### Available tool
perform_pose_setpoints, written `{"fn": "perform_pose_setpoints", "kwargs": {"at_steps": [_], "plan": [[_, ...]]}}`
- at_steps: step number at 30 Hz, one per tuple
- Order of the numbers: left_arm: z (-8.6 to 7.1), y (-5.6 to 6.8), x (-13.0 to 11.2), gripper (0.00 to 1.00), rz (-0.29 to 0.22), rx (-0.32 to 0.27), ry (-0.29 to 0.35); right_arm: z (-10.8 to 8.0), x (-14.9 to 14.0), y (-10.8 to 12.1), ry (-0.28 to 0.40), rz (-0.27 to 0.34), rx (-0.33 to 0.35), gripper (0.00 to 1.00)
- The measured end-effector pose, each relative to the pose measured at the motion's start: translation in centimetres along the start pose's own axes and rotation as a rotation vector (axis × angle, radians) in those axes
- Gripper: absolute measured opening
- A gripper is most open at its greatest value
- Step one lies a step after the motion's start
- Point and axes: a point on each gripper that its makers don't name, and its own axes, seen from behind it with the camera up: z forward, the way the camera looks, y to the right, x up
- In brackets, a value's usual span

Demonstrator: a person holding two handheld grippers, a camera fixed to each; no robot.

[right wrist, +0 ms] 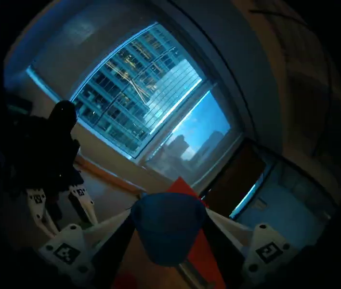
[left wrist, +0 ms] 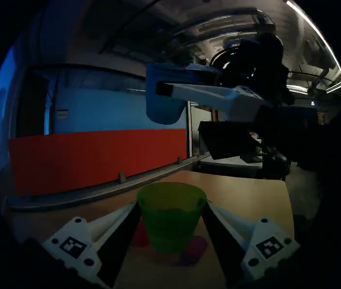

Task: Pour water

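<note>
There are 2 cups here. A green cup (left wrist: 171, 219) sits down at the wooden table (left wrist: 247, 192), clamped between both fingers of the left gripper (left wrist: 171, 212). A blue cup (right wrist: 168, 233) is pinched by the right gripper (right wrist: 168, 216), high above the green one. 2 reddish shapes (left wrist: 194, 249) under the green cup are too dim to identify, and both cups' contents are lost in the gloom.

The left gripper (left wrist: 170, 206) has two white fingers (left wrist: 107, 219) with black inner sides. Each finger ends in a white block (left wrist: 81, 229) with a black-and-white square mark (left wrist: 72, 246) and small dark screws (left wrist: 89, 262) at the corners. The right gripper (right wrist: 168, 213) looks the same, with white fingers (right wrist: 100, 224), black inner sides and square marks (right wrist: 269, 251).
</note>
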Motion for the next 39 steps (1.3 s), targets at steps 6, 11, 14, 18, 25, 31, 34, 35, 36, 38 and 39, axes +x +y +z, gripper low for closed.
{"fn": "perform_pose_setpoints", "kwargs": {"at_steps": [6,11,14,18,25,31,34,35,36,38,39], "plan": [[0.1,0.0,0.2,0.85,0.012,0.003,-0.005,-0.2,0.2,-0.3,0.000,0.237,0.018,0.90],[0.1,-0.1,0.2,0.85,0.016,0.006,-0.006,-0.5,0.6,-0.3,0.002,0.392,0.034,0.90],[0.2,-0.2,0.2,0.85,0.017,0.009,-0.007,-0.7,0.3,-0.1,-0.002,0.442,0.032,0.90],[0.3,-0.3,0.3,0.86,0.020,0.013,-0.009,-1.1,-0.2,0.2,-0.014,0.469,0.021,0.91],[0.0,-0.6,0.5,0.86,0.025,0.024,-0.010,-2.5,-1.3,0.9,-0.031,0.488,-0.006,0.91],[-0.3,-1.3,0.8,0.86,0.028,0.043,-0.012,-4.3,-3.1,1.9,-0.052,0.523,-0.040,0.91],[-0.5,-1.6,1.0,0.85,0.029,0.050,-0.012,-5.3,-4.1,2.5,-0.063,0.541,-0.060,0.90],[-0.5,-1.7,1.0,0.85,0.030,0.052,-0.013,-5.7,-4.5,2.7,-0.067,0.546,-0.067,0.91],[-0.6,-1.8,1.1,0.85,0.030,0.053,-0.013,-6.0,-4.8,2.9,-0.071,0.551,-0.074,0.91],[-0.7,-1.9,1.1,0.85,0.033,0.057,-0.014,-6.7,-5.5,3.1,-0.082,0.562,-0.084,0.91],[-0.7,-1.9,1.2,0.85,0.034,0.059,-0.015,-7.0,-5.9,3.2,-0.088,0.567,-0.089,0.91]]}}
